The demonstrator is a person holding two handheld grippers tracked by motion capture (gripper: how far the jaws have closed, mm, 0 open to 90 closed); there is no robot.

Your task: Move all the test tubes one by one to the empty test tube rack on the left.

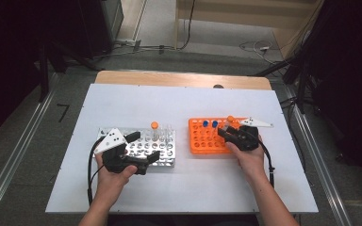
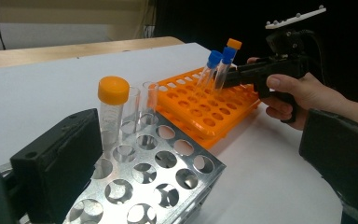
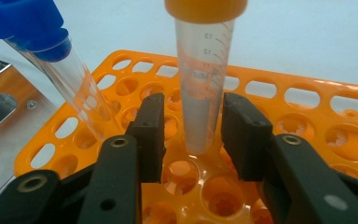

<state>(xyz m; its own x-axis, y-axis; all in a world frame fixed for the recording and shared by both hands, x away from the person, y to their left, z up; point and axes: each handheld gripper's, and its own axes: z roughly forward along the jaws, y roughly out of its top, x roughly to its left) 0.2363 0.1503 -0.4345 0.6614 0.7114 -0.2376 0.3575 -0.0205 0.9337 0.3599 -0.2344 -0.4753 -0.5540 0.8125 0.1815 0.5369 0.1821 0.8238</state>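
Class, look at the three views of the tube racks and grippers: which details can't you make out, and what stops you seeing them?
- Orange-capped tube: right gripper view, cap top cut off by the upper edge; whether the pads touch it is unclear.
- Blue-capped tubes: right gripper view, cut off by the left edge.
- Metal rack: left gripper view, near end hidden by the left gripper's jaw.
- Orange rack: high view, holes too small to count.

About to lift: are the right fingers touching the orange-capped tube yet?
Apart. The right gripper view shows gaps between both fingers and the tube, which stands in the orange rack.
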